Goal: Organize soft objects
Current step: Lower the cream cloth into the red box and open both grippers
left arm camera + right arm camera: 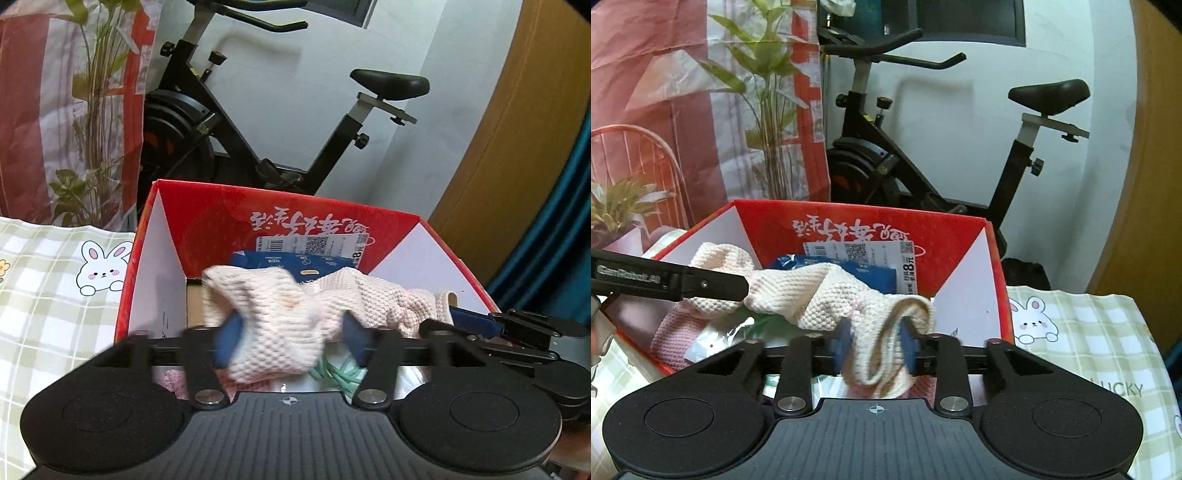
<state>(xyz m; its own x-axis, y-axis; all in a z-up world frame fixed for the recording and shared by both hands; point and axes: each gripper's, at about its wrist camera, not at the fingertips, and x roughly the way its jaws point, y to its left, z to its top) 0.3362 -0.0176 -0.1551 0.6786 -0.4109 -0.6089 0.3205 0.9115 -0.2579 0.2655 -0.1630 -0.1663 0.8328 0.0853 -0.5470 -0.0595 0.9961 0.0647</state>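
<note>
A cream knitted cloth [280, 306] [827, 291] stretches across the open top of a red cardboard box [207, 218] [768, 221]. One end hangs between the blue pads of my left gripper [291, 338], whose jaws stand wide and open with the cloth loose and blurred between them. The other end droops between the pads of my right gripper [875, 347], also open, with a fold lying over its right pad. Each gripper shows at the edge of the other's view. Inside the box lie a blue packet [295, 262] [871, 273], a pink knitted piece [672, 332] and something green [340, 373].
The box sits on a green checked sheet with rabbit prints [55, 295] [1089, 332]. Behind it stands a black exercise bike [258, 129] [923, 166] against a white wall. A leafy plant [96, 110] and red-and-white bag are at the left, a wooden panel [517, 129] at the right.
</note>
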